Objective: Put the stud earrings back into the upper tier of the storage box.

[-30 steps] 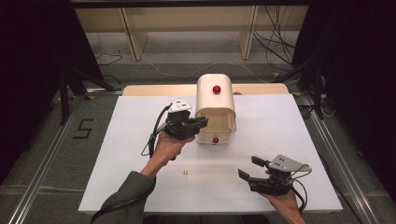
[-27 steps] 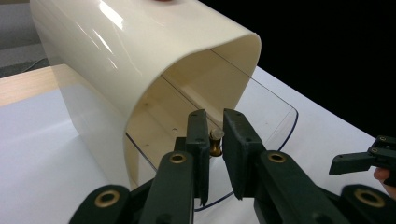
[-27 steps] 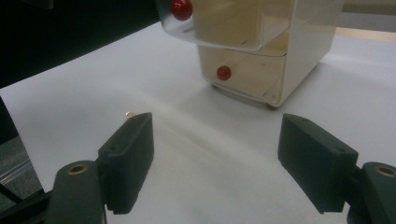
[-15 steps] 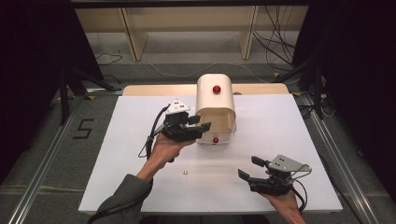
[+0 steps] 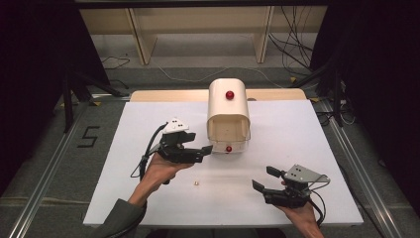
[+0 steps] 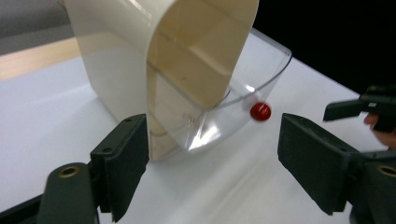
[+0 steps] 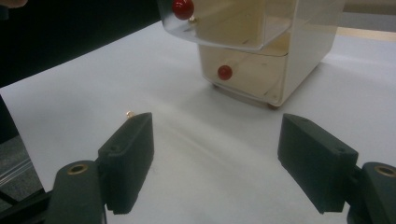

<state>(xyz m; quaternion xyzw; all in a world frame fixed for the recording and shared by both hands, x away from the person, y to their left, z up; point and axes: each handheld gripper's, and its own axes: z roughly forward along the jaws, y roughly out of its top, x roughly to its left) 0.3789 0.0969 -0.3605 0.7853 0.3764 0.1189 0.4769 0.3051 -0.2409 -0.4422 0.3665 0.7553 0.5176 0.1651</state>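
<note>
Left gripper (image 5: 204, 148): jaws wide, just been opening, nothing clamped. Clear drawer (image 6: 243, 100) of cream box (image 5: 227, 116) stands pulled out; its red knob (image 6: 260, 111) lies between jaws, toward 1 o'clock, untouched. Advice: back off straight, avoid nudging drawer front. Right gripper (image 5: 264, 179): jaws wide, empty, near table edge.

bright, even overhead light on the white table (image 5: 148, 208) — dark surroundings, soft shadows, slight blur in close views
</note>
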